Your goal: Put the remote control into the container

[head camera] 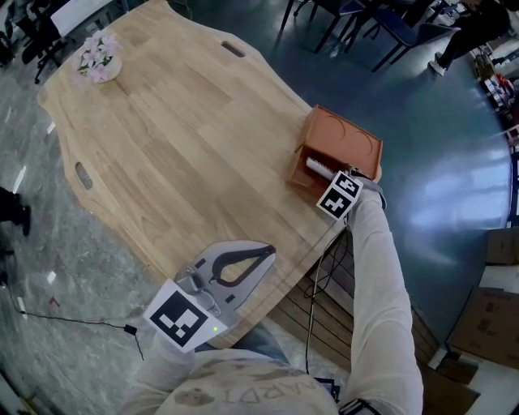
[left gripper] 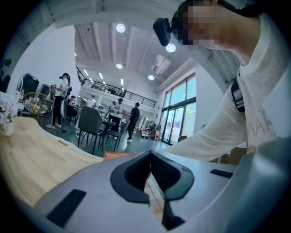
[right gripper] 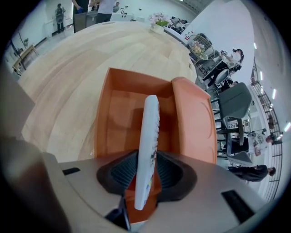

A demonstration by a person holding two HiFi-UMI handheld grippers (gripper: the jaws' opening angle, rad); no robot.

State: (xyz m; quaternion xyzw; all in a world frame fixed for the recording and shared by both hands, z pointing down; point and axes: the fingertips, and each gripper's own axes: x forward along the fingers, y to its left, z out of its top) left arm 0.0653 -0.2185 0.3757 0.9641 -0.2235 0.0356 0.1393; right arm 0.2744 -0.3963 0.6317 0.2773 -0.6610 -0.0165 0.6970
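Observation:
The white remote control (right gripper: pixel 149 145) stands on its edge between the jaws of my right gripper (right gripper: pixel 146 175), its far end down inside the orange container (right gripper: pixel 193 118). The pads sit beside it with a slight gap, so the gripper is open. In the head view the remote (head camera: pixel 318 168) shows as a white bar in the container (head camera: pixel 345 142) at the table's right edge, with my right gripper (head camera: pixel 327 181) pointing steeply down over it. My left gripper (head camera: pixel 268 253) rests near the table's front edge, shut and empty; its tips (left gripper: pixel 149 157) meet.
The wooden table (head camera: pixel 178 138) carries a small pot of flowers (head camera: pixel 99 58) at its far left corner. Chairs (head camera: pixel 365 24) stand beyond the table. Cardboard boxes (head camera: pixel 486 316) sit on the floor at the right. A cable hangs under the table's front edge.

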